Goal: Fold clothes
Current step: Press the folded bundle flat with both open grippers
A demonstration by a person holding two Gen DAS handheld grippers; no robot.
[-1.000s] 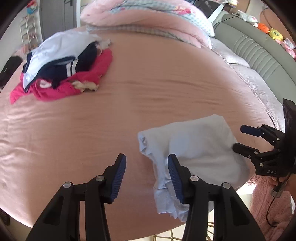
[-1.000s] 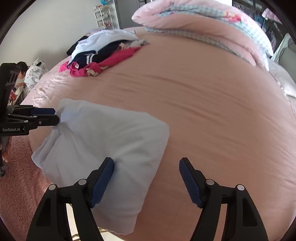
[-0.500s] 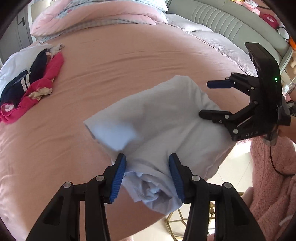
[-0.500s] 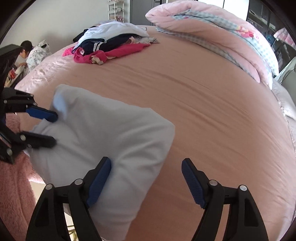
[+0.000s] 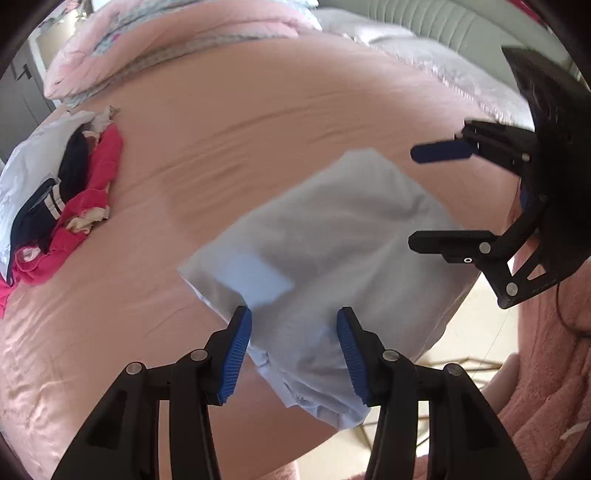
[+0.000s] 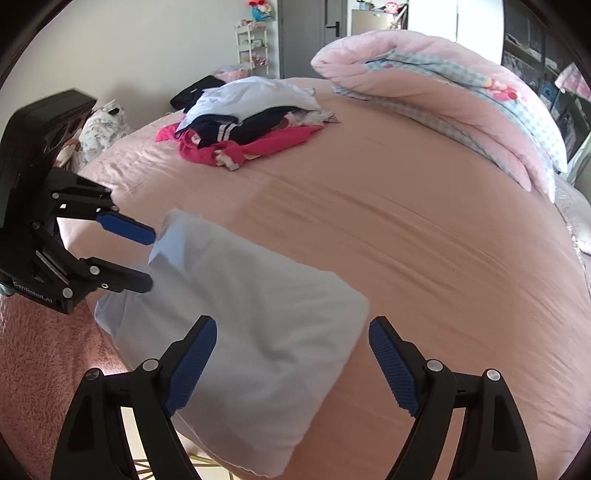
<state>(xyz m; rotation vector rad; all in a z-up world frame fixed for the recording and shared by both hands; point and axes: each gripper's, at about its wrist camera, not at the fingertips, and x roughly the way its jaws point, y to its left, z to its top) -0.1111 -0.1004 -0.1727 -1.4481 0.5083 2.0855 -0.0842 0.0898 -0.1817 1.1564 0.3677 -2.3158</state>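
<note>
Since a second ago, both views have shifted: the left gripper (image 5: 293, 349) now hangs directly over the near end of the folded pale blue garment (image 5: 332, 266), where earlier only one finger overlapped it, and the right gripper (image 6: 291, 363) shows a wider gap than before. Left jaws stand about half open, straddling the bunched near edge of the garment without pinching it; cloth lies under and between the fingers (image 5: 238, 350), but whether the pads touch it cannot be told. Right jaws are spread wide and hold nothing; one finger (image 6: 192, 363) lies over the garment, the other over bare sheet. The garment rests folded at the near edge of the bed, partly overhanging it, below both pairs of fingers. Beyond the fingertips, the pink bedsheet (image 6: 424, 240) runs smooth with shallow creases. Well past the fingers lies a heap of unfolded clothes (image 6: 251, 125), white, navy and magenta. A rolled pink quilt (image 6: 461, 96) sits at the far side. A grey-green padded headboard (image 5: 443, 18) bounds the bed in the left view. Grey doors (image 6: 314, 33) and a small shelf unit (image 6: 253, 44) stand against the far wall. A fuzzy pink sleeve (image 5: 546, 387) shows behind the right gripper.
</note>
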